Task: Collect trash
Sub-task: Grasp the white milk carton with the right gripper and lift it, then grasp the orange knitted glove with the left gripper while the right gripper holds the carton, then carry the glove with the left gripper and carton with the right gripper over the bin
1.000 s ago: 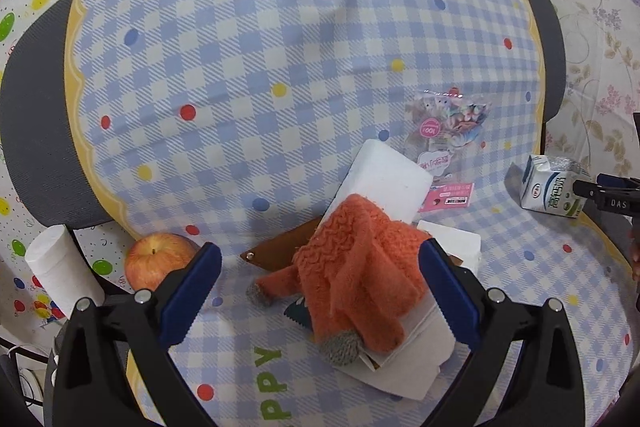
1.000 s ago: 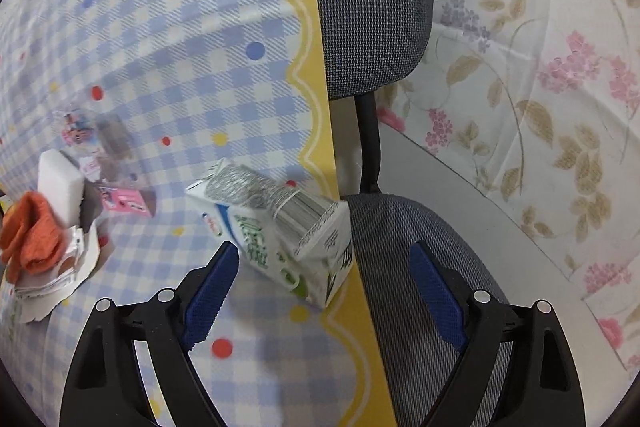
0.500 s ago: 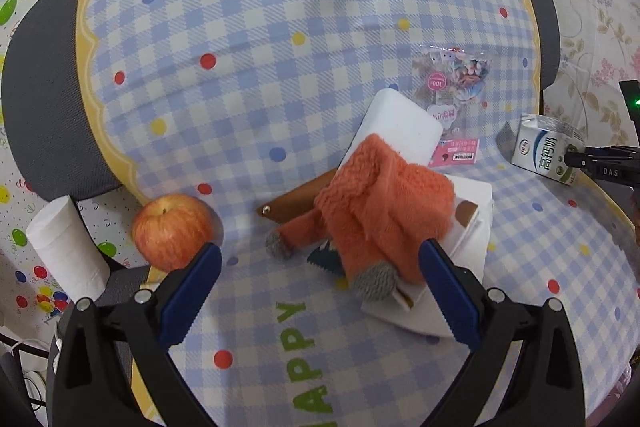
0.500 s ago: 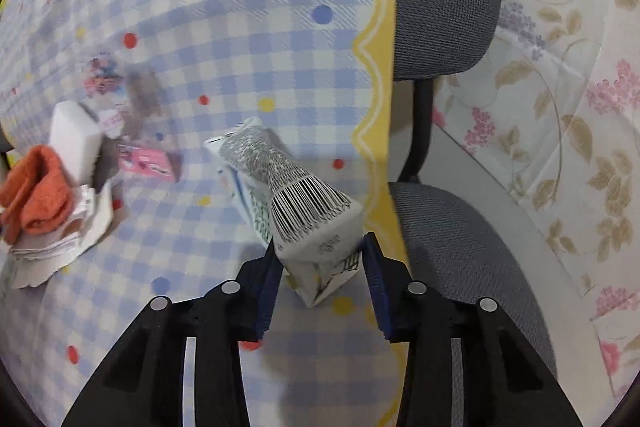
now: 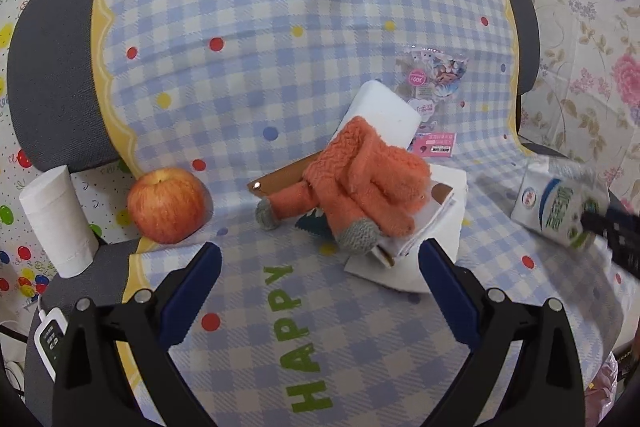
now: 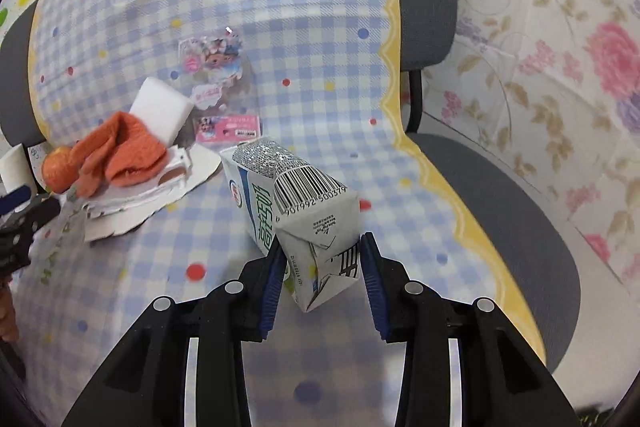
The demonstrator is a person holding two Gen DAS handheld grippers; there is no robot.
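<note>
A white milk carton (image 6: pixel 304 195) with green print and a barcode is clamped at its base between the blue pads of my right gripper (image 6: pixel 320 247), above the blue checked cloth (image 6: pixel 320 27). In the left wrist view the same carton (image 5: pixel 556 203) hangs blurred at the right edge. My left gripper (image 5: pixel 320 255) is open with nothing between its fingers, just short of a pile of torn white paper (image 5: pixel 404 259). On the pile lie an orange knitted glove (image 5: pixel 360 183) and a white foam block (image 5: pixel 384 111). Behind them are a clear sticker wrapper (image 5: pixel 432 75) and a pink card (image 5: pixel 434 149).
A red apple (image 5: pixel 166 203) sits at the cloth's left edge, with a white paper roll (image 5: pixel 56 219) beside it. A brown flat piece (image 5: pixel 280 179) pokes out from under the glove. The cloth covers grey chairs (image 6: pixel 512 211); floral sheeting (image 6: pixel 560 47) lies beyond.
My right gripper closed on the milk carton, lifted it off the cloth and carried it toward the pile. My left gripper drew back a little, so more of the cloth shows.
</note>
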